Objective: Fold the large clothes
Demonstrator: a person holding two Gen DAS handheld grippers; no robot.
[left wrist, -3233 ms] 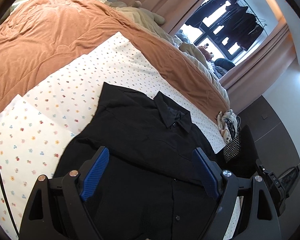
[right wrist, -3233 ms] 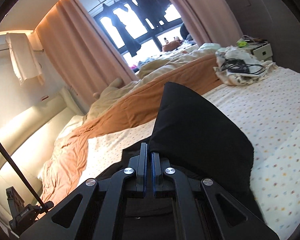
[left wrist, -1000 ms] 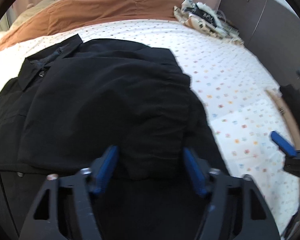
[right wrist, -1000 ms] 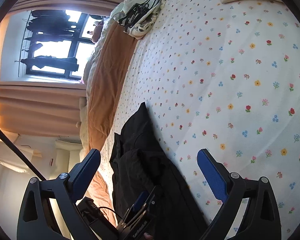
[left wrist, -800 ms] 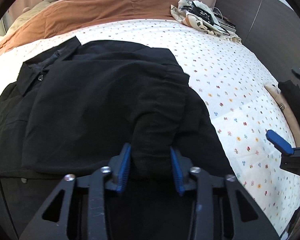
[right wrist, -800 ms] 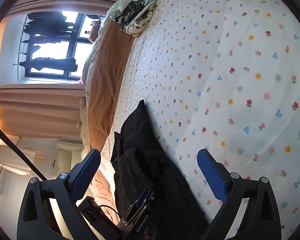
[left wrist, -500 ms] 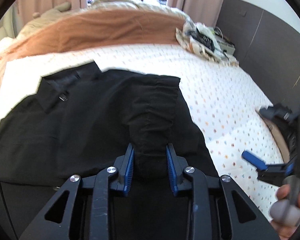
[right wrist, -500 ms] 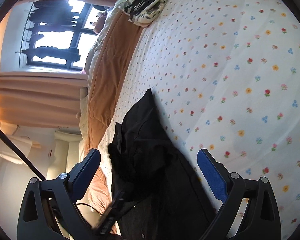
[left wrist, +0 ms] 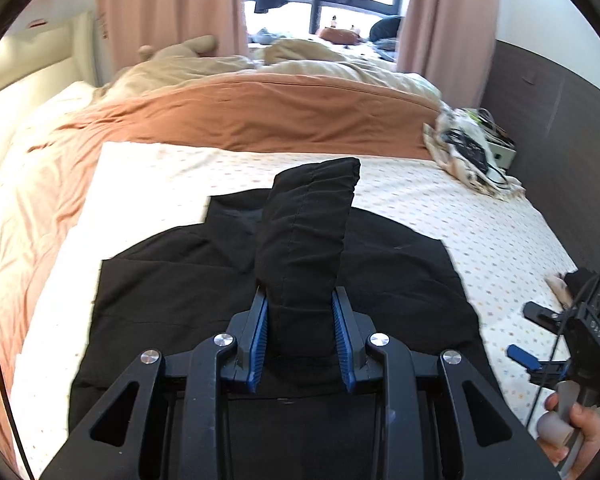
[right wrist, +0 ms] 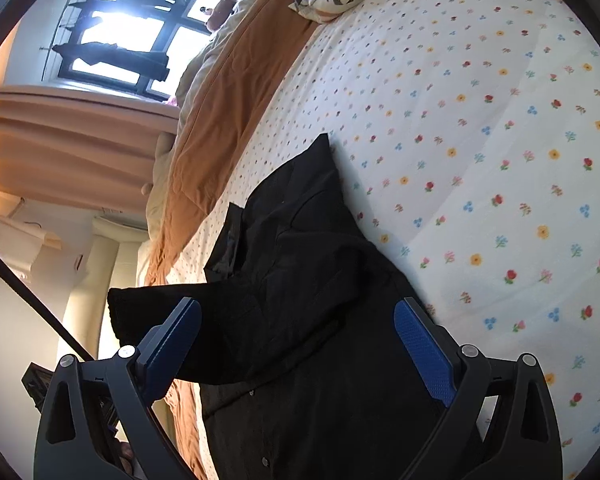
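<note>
Now left gripper (left wrist: 300, 320) clenched on black shirt (left wrist: 400, 264) sleeve (left wrist: 308, 224), lifted above flowered sheet (right wrist: 500, 140), right gripper (right wrist: 296, 348) jaws spread wide, grasping nothing

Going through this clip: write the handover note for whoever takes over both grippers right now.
Left gripper: its jaws have just been closing; shut on a bunched sleeve of the black shirt, held raised above the body.
Right gripper: open, empty, hovering over the shirt's right edge.
The shirt lies on the floral sheet, collar end toward the orange blanket.
Done: one side appears folded in.
Left: lay this sleeve across the body, then fold lengthwise.
</note>
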